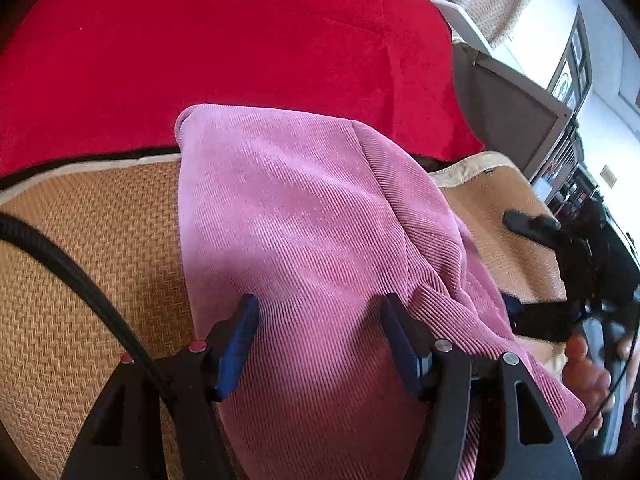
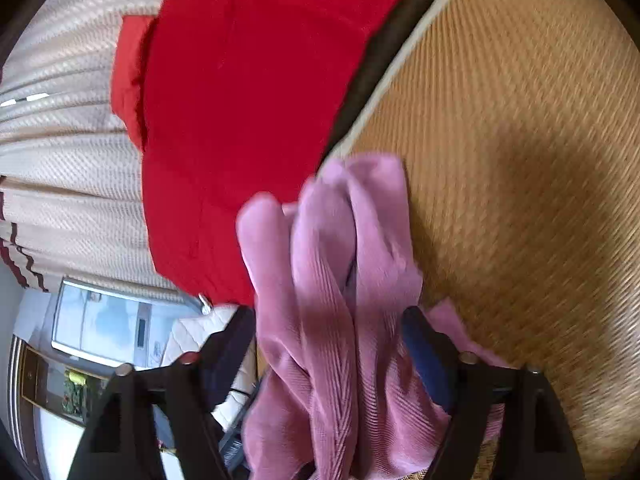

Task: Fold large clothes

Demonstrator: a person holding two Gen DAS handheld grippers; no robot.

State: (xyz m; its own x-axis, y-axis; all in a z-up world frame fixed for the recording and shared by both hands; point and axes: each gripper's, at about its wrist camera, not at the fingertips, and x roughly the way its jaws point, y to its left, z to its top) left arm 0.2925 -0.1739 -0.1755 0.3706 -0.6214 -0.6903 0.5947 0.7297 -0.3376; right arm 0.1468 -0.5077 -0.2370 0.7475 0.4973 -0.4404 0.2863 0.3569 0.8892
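Left hand-held gripper point(image 1: 318, 340): we hold it spread wide over the garment point(image 1: 304, 232).
Right hand-held gripper point(image 2: 328, 344): parted, bunched garment point(image 2: 332, 280) between its fingers.
Surface: woven mat point(image 1: 100, 240), red cloth point(image 1: 224, 40) beyond.

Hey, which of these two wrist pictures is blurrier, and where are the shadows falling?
Right wrist view: motion-smeared, the woven mat streaky, a soft shadow beside the pink garment. Left wrist view: sharper, corduroy ribs on the garment crisp, shade near the left gripper, fisheye bending the red cover.

Red blanket point(image 1: 224, 48) beside woven mat point(image 1: 92, 248) (curtain point(image 2: 60, 168) behind).
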